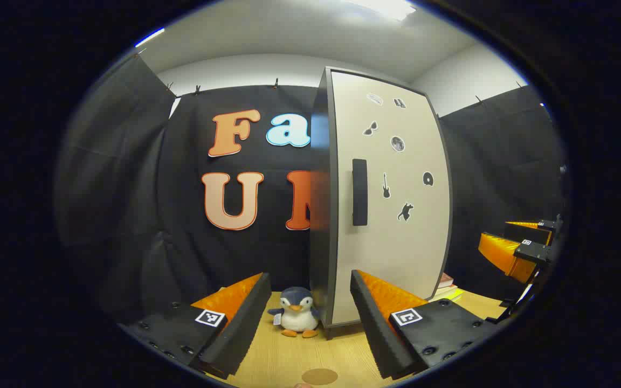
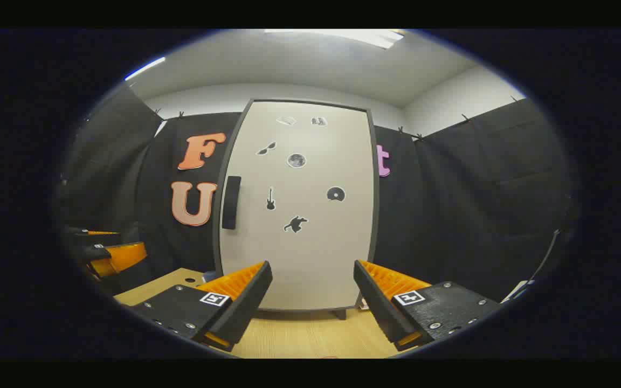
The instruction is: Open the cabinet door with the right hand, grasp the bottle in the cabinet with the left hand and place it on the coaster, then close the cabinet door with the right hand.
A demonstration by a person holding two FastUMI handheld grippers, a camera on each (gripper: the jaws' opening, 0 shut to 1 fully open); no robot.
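Your right claw (image 2: 313,302) hangs wide open and empty, facing the closed cabinet door (image 2: 299,215), whose handle (image 2: 231,202) sits at its left edge. Your left claw (image 1: 310,318) is likewise spread with nothing in it, above the table (image 1: 289,358); the coaster (image 1: 319,376) lies just below it, a plush penguin (image 1: 296,311) beside the cabinet's foot.

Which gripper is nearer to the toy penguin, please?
Left. The left gripper points at the toy penguin just ahead; the right gripper faces the cabinet door farther along.
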